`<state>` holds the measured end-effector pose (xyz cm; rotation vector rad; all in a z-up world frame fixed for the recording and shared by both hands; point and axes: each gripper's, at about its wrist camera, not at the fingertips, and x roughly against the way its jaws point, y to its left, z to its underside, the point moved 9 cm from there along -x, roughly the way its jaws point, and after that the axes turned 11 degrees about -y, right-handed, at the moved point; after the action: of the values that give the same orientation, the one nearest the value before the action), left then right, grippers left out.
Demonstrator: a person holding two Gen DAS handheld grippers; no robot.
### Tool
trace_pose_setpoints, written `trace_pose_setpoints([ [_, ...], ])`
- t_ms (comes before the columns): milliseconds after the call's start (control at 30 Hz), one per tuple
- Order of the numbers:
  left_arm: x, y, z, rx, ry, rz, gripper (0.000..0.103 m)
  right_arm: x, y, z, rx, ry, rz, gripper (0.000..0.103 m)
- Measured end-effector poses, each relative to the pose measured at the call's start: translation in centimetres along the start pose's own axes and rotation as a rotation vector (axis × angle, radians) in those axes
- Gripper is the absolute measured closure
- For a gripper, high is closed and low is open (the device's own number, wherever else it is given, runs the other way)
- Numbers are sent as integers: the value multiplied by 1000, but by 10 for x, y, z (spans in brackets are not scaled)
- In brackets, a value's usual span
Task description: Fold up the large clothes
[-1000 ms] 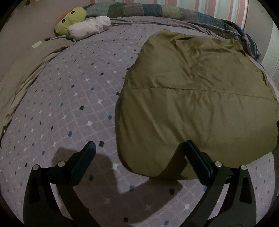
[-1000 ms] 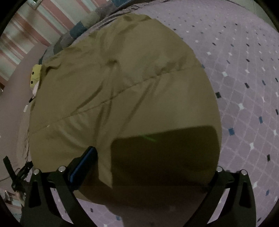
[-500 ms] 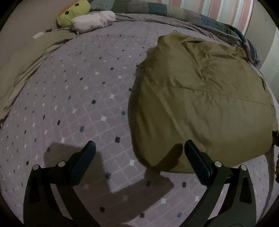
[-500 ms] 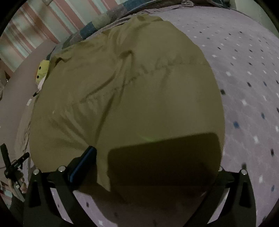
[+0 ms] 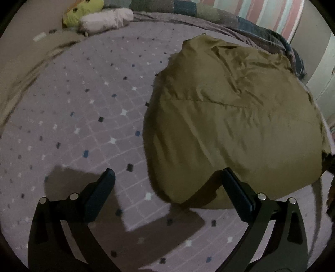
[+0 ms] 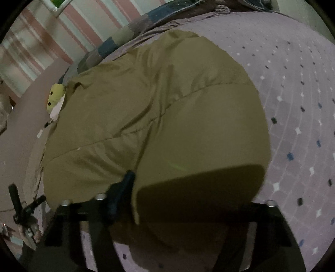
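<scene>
Ahead of the left gripper [image 5: 167, 188], jaws spread wide and holding nothing, an olive padded jacket [image 5: 234, 125] folded flat on the patterned bedsheet [image 5: 83, 108], its near corner just beside the right-hand finger [image 5: 236, 194]. Far beyond, a yellow-green plush toy [image 5: 83, 10] against a pale rolled cloth [image 5: 106, 19]; patchwork quilt [image 5: 209, 12] along the far edge. Right gripper [image 6: 188, 188] closing over the jacket's near hem, cloth between the jaws, one finger [image 6: 123, 188] showing, the other hidden under fabric. Only here: a tripod-like stand [image 6: 18, 209] off to the left.

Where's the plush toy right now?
The yellow-green plush toy lies at the bed's far edge, top left in the left wrist view, against a pale pink cushion, well clear of the olive garment.
</scene>
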<state>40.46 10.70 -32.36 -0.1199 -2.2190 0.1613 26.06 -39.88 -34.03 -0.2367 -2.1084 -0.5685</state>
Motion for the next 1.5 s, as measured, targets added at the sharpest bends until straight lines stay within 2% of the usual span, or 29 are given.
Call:
trace_pose_setpoints([
  [200, -19, -2, -3, 77, 35, 63, 3, 7, -3, 6, 58, 20, 49, 47],
  [333, -33, -4, -1, 117, 60, 113, 3, 9, -7, 9, 42, 21, 36, 47],
  [500, -35, -46, 6, 72, 110, 256, 3, 11, -13, 11, 25, 12, 23, 47],
  [567, -38, -56, 6, 42, 107, 246, 3, 11, -14, 11, 10, 9, 12, 45],
  [667, -47, -61, 2, 58, 116, 245, 3, 9, -15, 11, 6, 10, -2, 41],
  [800, -52, -77, -8, 33, 108, 201, 4, 4, -15, 10, -12, 23, -18, 29],
  [967, -45, -92, -17, -66, 96, 117, 23, 3, -7, 8, 6, 29, 3, 26],
  [1067, -43, -99, -23, -102, 94, 61, 28, 5, -3, 8, 44, 31, 30, 32],
  [1133, -41, -103, -25, -127, 89, 37, 32, 6, 0, 8, 69, 29, 51, 41],
  [1233, -43, -116, -31, -167, 82, -7, 36, 9, 4, 6, 94, 22, 84, 49],
  [1367, -42, -126, -33, -216, 75, -52, 46, 10, 13, 5, 146, 22, 130, 54],
  [1500, -42, -132, -34, -237, 75, -68, 48, 9, 18, 4, 197, 18, 175, 55],
])
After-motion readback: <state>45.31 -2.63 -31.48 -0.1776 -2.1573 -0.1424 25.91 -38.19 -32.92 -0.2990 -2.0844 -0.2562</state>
